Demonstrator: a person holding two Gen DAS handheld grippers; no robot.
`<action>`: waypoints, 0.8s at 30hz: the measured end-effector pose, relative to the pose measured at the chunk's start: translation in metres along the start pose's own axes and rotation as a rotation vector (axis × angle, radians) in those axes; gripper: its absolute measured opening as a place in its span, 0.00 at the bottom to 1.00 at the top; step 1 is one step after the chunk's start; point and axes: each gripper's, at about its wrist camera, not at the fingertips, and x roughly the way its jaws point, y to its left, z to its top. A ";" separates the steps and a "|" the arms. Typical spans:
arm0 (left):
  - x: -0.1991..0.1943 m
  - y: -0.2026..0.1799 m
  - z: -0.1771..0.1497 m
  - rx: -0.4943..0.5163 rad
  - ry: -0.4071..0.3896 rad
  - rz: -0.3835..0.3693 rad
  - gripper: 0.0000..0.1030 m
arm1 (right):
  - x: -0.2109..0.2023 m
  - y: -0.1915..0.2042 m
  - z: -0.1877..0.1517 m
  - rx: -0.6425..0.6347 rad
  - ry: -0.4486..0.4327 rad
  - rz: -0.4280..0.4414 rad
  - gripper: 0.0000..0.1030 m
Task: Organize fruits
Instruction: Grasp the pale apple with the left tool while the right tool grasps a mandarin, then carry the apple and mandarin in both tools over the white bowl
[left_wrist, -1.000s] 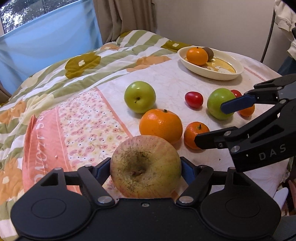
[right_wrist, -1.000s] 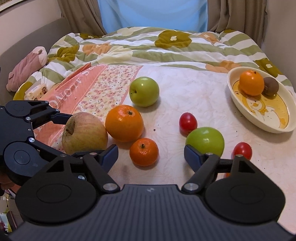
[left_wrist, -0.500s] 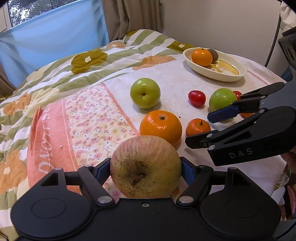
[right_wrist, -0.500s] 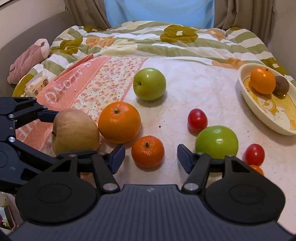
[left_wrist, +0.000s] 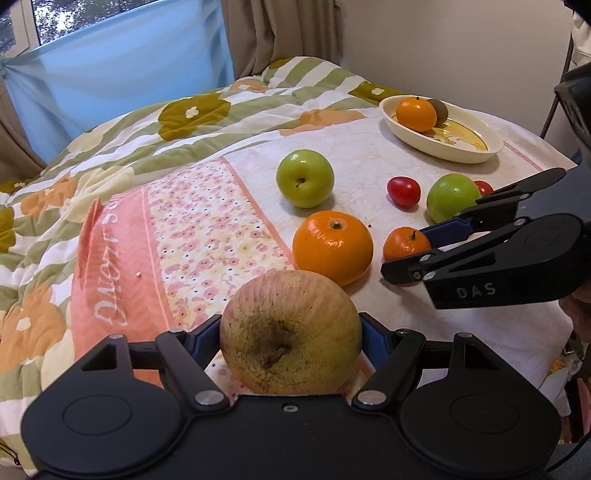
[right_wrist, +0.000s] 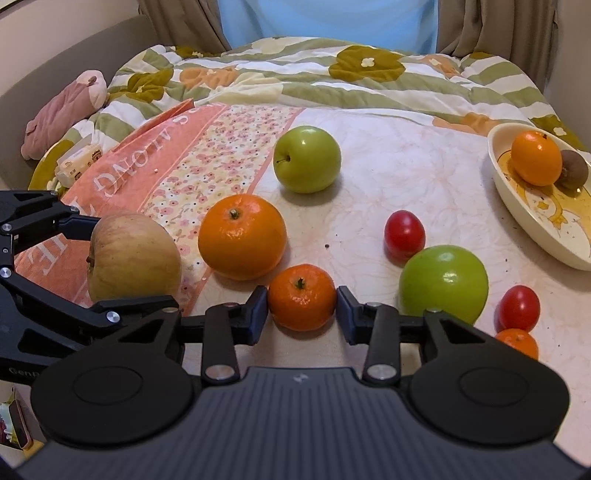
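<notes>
My left gripper (left_wrist: 291, 332) is shut on a yellowish-red apple (left_wrist: 290, 330), also seen at the left of the right wrist view (right_wrist: 135, 256). My right gripper (right_wrist: 301, 308) has its jaws closed in on either side of a small tangerine (right_wrist: 302, 301) on the cloth, the pads right at its sides. In the left wrist view this tangerine (left_wrist: 404, 243) sits by the right gripper's fingers (left_wrist: 448, 232). A cream bowl (right_wrist: 524, 214) at the far right holds an orange (right_wrist: 535, 158) and a kiwi (right_wrist: 574, 170).
On the cloth lie a large orange (right_wrist: 242, 236), two green apples (right_wrist: 306, 158) (right_wrist: 445, 282), two red tomatoes (right_wrist: 404, 230) (right_wrist: 519, 308) and another small tangerine (right_wrist: 517, 341). A quilt covers the back, with a pink plush (right_wrist: 61, 110) at the left.
My right gripper has moved forward and narrowed its jaws around the small tangerine. My left gripper has lifted and pulled back a little with the apple.
</notes>
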 end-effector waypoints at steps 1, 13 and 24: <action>-0.001 -0.001 0.000 -0.002 0.000 0.005 0.77 | -0.002 0.000 0.000 0.000 -0.004 0.001 0.53; -0.029 -0.018 0.016 -0.029 -0.038 0.045 0.77 | -0.038 -0.011 0.007 0.004 -0.041 0.025 0.53; -0.062 -0.066 0.069 -0.052 -0.086 0.064 0.77 | -0.105 -0.058 0.023 0.015 -0.113 0.019 0.53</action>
